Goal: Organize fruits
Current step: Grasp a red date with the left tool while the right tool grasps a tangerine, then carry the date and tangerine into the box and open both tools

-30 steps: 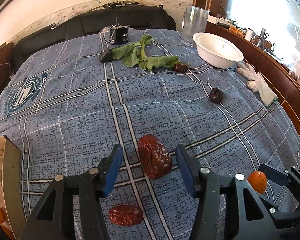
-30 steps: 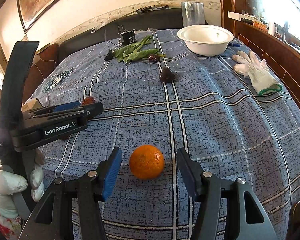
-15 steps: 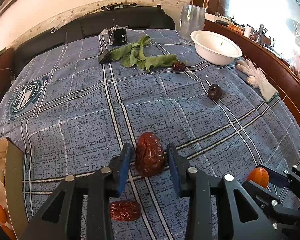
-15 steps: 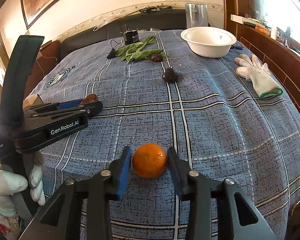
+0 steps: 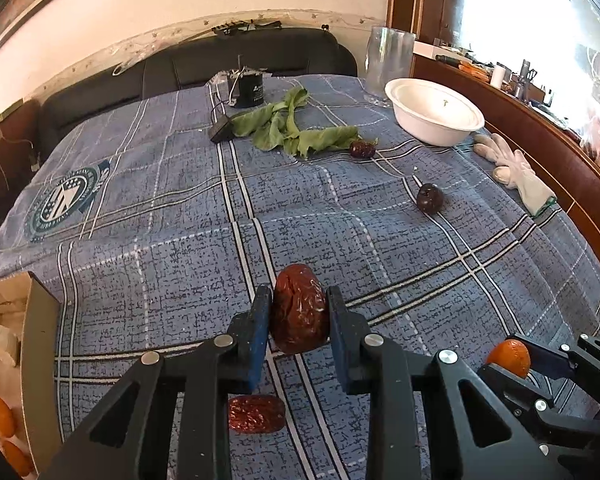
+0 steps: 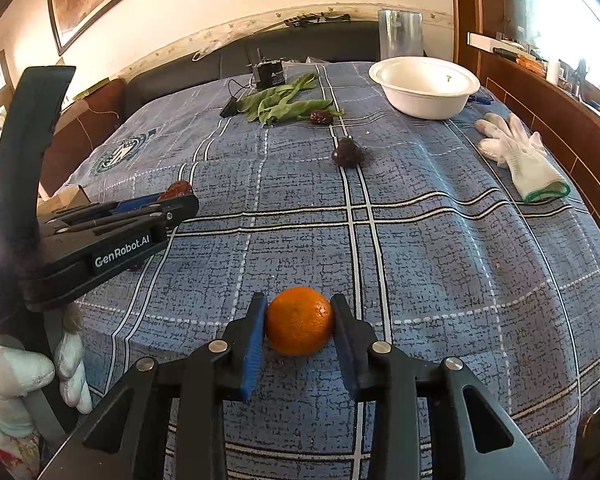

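Observation:
My left gripper (image 5: 299, 312) is shut on a wrinkled red date (image 5: 299, 308), its blue pads pressed to both sides, just above the blue checked cloth (image 5: 180, 240). A second red date (image 5: 256, 414) lies under the left jaws. My right gripper (image 6: 299, 320) is shut on a small orange (image 6: 300, 321) resting on the cloth. In the left wrist view the orange (image 5: 508, 358) shows at the lower right between the right gripper's fingers. A dark plum (image 5: 429, 197) and another date (image 5: 362, 149) lie farther back. The white bowl (image 5: 436, 114) stands at the back right.
Green leaves (image 5: 292, 128), a black device (image 5: 252, 88) with a cable, and a tall glass (image 5: 388, 60) sit at the far end. White gloves (image 5: 516, 172) lie by the right edge. A box (image 5: 4, 360) holding fruit stands at the left edge. A gloved hand (image 6: 16, 376) holds the left gripper.
Both grippers went from open to shut: the left closed on the date, which now stands more upright, and the right closed on the orange. Neither hand moved much.

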Available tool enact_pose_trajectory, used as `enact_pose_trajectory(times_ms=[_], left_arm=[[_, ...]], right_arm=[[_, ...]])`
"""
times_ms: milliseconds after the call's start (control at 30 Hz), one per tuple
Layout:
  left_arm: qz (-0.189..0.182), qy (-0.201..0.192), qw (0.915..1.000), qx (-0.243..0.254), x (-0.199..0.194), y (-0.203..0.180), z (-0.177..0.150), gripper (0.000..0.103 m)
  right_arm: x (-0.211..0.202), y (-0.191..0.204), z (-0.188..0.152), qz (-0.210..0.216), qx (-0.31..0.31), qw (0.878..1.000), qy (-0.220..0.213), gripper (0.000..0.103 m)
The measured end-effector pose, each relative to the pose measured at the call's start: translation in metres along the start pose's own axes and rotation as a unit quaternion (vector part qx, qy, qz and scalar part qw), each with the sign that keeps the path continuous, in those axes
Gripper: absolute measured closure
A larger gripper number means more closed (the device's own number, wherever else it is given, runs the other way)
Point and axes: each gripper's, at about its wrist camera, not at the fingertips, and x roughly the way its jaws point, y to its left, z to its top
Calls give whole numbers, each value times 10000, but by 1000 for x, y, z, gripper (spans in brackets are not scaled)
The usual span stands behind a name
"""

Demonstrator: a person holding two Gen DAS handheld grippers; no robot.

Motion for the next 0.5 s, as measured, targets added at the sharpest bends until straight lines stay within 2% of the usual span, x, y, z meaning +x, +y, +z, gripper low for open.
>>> enact_pose_trajectory(times_ms=[333,500], left_arm=[[-9,-152,9997,-180,-50,-5,-10,77],[-104,-262,9976,-640,-90,11,-29,77]], right_arm=[[-4,-6,0,92,176,9997,-115,69],[-8,-9,-2,66,236,9995,-186,69]])
